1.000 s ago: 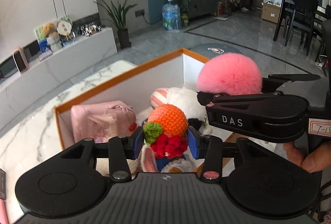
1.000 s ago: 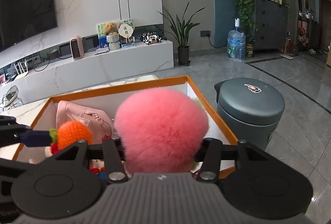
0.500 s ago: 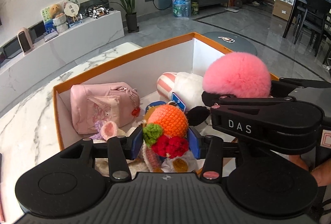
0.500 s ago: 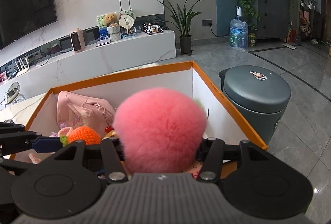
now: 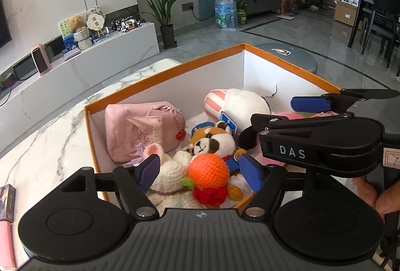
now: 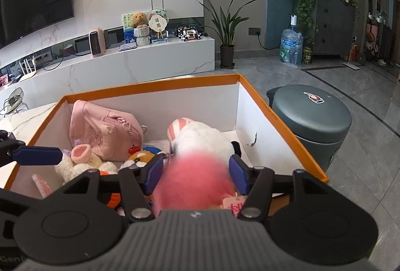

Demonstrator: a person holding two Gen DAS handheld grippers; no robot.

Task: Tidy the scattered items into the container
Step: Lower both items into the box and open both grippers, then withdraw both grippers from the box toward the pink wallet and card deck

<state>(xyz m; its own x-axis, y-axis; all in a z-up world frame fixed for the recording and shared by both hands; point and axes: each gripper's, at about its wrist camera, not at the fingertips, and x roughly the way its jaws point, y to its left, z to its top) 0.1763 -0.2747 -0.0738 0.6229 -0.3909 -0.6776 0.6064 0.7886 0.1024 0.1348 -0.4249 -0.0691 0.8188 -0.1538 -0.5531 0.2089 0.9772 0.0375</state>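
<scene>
The orange-rimmed white box (image 5: 162, 78) (image 6: 150, 86) sits on the marble table. My left gripper (image 5: 200, 173) hangs over its near side, jaws opening. The orange crochet ball (image 5: 208, 172) lies between the pads on the pile of toys, with a gap on each side. My right gripper (image 6: 196, 174) (image 5: 272, 111) is just to the right, also over the box, jaws opening. The pink pompom (image 6: 195, 181) is motion-blurred between its pads and slipping down. Only a sliver of the pompom (image 5: 287, 116) shows in the left wrist view.
In the box lie a pink pouch (image 5: 140, 131), a white plush (image 5: 240, 106), a raccoon-like plush (image 5: 212, 141) and a crochet bunny (image 5: 170, 171). A grey bin (image 6: 310, 116) stands right of the box. A small carton (image 5: 7, 198) lies on the table at left.
The left jaws spread and let go of the orange ball, which now rests on the toys. The right jaws widened and the pompom has sunk lower between them.
</scene>
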